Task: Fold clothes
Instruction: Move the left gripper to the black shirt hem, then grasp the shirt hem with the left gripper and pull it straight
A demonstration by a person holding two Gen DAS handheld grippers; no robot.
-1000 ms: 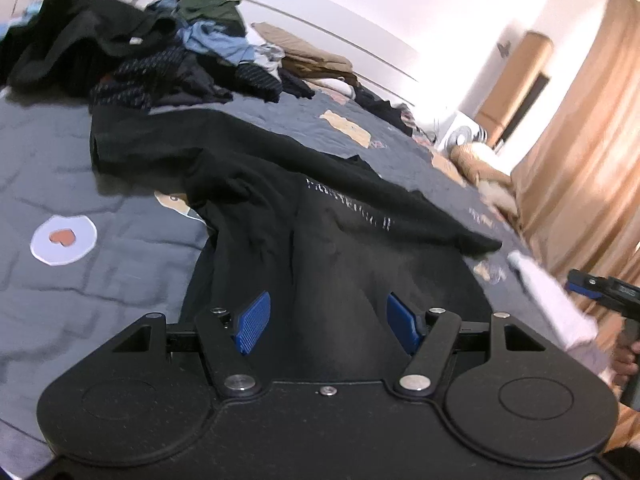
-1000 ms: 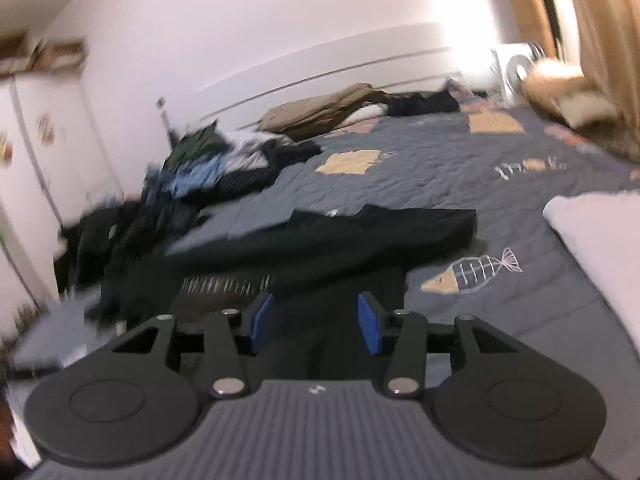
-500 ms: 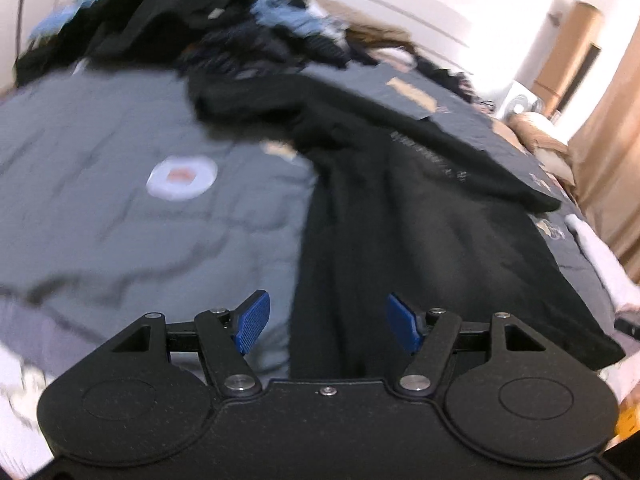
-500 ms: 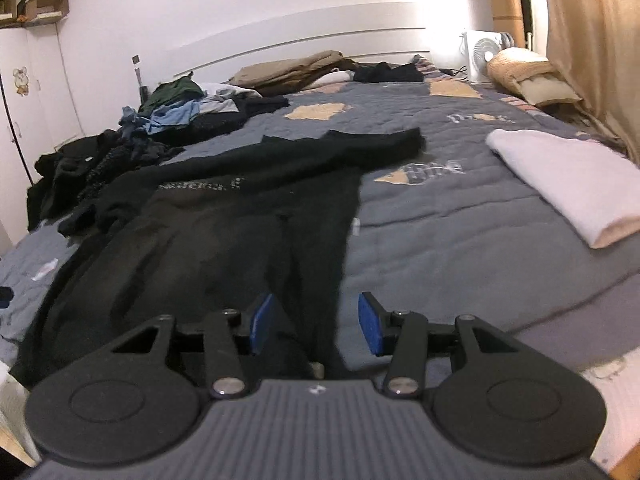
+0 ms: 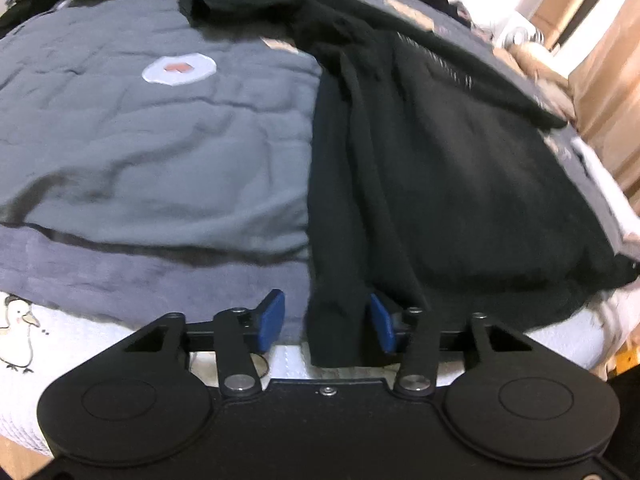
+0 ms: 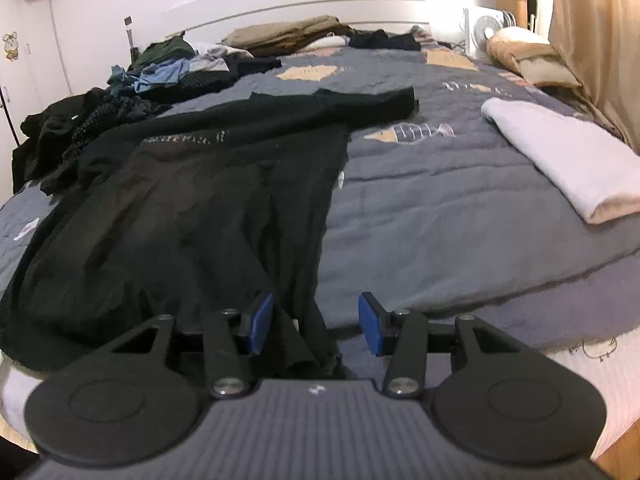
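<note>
You are at the grasping step: the black garment (image 5: 440, 168) lies spread on the bed (image 5: 140, 140), hem at the near edge. Your left gripper (image 5: 326, 322) is closing around a hem fold at lower centre, pads not yet pressing. Your right gripper (image 6: 316, 322) stands half open over its corner, gripping nothing. Next, pinch both corners, then lift together.

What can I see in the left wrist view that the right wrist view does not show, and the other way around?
Only the left wrist view shows the white oval patch on the quilt and a bird print on the bed's side. Only the right wrist view shows the folded white towel, the fan and the headboard. Both show the black garment spread on the grey quilt, its near hem between blue-padded jaws, not yet pinched.
</note>
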